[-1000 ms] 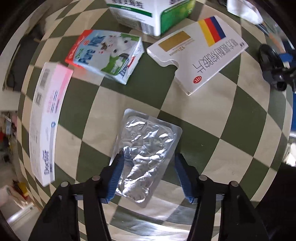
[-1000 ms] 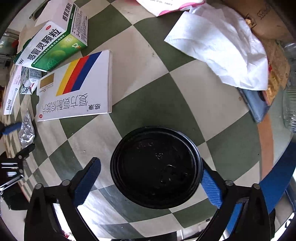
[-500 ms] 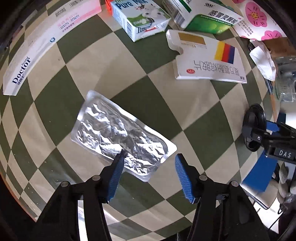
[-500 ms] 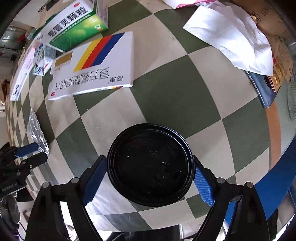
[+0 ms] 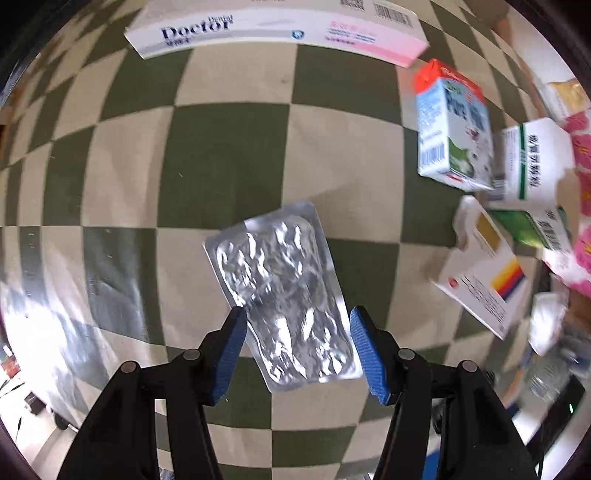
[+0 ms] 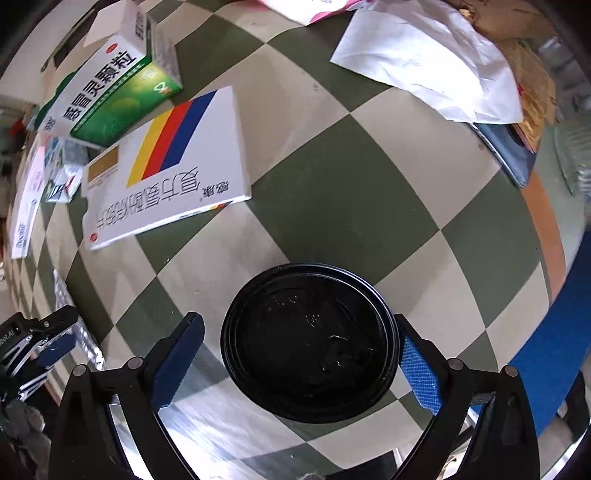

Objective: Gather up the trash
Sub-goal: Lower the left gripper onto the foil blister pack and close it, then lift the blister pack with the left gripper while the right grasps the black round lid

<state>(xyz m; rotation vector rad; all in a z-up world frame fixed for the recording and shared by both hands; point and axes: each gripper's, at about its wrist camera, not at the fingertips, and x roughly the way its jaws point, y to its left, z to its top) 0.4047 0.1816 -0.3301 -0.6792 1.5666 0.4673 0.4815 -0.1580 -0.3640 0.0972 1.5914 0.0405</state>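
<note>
A crumpled silver blister pack (image 5: pixel 284 291) lies flat on the green-and-cream checked table. My left gripper (image 5: pixel 295 350) is open, with its blue fingers either side of the pack's near end, not closed on it. A black round plastic lid (image 6: pixel 310 343) lies on the table in the right wrist view. My right gripper (image 6: pixel 295 362) is open, its fingers straddling the lid with gaps on both sides. The left gripper also shows at the left edge of the right wrist view (image 6: pixel 55 347).
Flat cartons lie about: a long "Doctor" box (image 5: pixel 273 26), a milk carton (image 5: pixel 454 133), a green medicine box (image 6: pixel 107 99), a white box with coloured stripes (image 6: pixel 166 170). A white tissue (image 6: pixel 432 62) lies at the back right. The table edge is near on the right.
The left wrist view has swung round, so the blister pack now points away between the open fingers. The right gripper stays over the lid, barely moved.
</note>
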